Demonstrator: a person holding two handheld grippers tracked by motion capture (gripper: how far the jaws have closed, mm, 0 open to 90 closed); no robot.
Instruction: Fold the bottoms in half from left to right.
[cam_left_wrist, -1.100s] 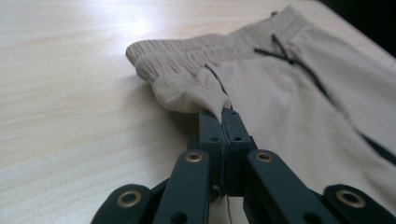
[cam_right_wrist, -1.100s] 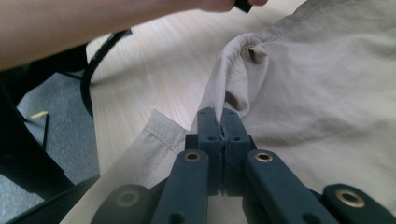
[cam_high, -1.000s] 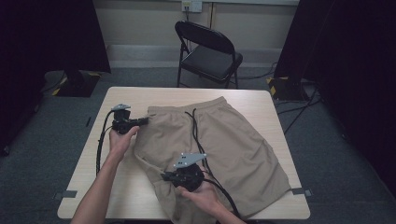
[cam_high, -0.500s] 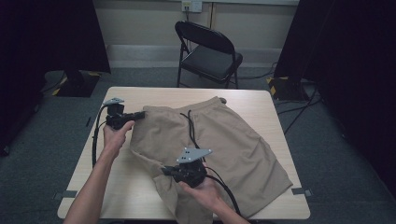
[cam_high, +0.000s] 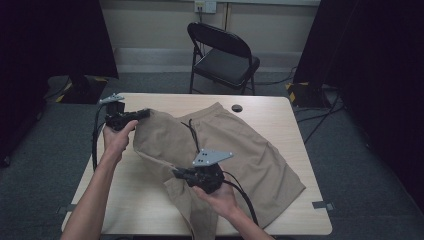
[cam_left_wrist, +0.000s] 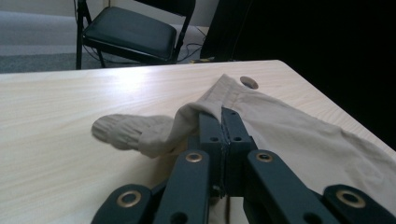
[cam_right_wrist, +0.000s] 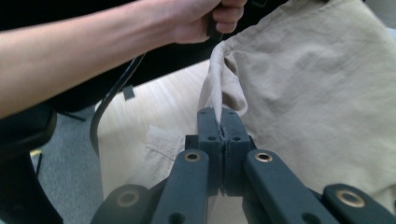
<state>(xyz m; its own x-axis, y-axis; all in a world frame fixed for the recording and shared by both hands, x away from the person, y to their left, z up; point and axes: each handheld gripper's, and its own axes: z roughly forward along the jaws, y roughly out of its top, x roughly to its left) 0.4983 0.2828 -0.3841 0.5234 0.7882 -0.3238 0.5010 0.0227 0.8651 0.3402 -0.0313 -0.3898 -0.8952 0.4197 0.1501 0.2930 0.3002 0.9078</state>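
You have both grippers clamped on the khaki shorts (cam_high: 235, 150), and the change from a second ago is height: both hands now sit higher in the high view, and the left side of the cloth has come up off the table (cam_high: 150, 102) with them.

Your left gripper (cam_high: 145, 113), at the left of the high view, has its jaws pressed together on the waistband corner. In the left gripper view that corner bunches over the jaw tips (cam_left_wrist: 224, 114) and droops to their left, just above the wood.

Your right gripper (cam_high: 176, 173), lower centre of the high view, is likewise shut on the fabric edge near the leg. In the right gripper view a thin ridge of cloth (cam_right_wrist: 215, 79) runs up from between the jaws toward your other hand (cam_right_wrist: 205, 18), taut enough to show the edge is stretched between the two grips.

The rest of the shorts lies spread across the centre and right of the table, with the black drawstring (cam_high: 192, 131) on top near the waist.

This looks like the start of a fold: the left edge is raised and held at two points, ready to carry across toward the right side. Keep both pinches firm, since a slip at either end would drop the edge.
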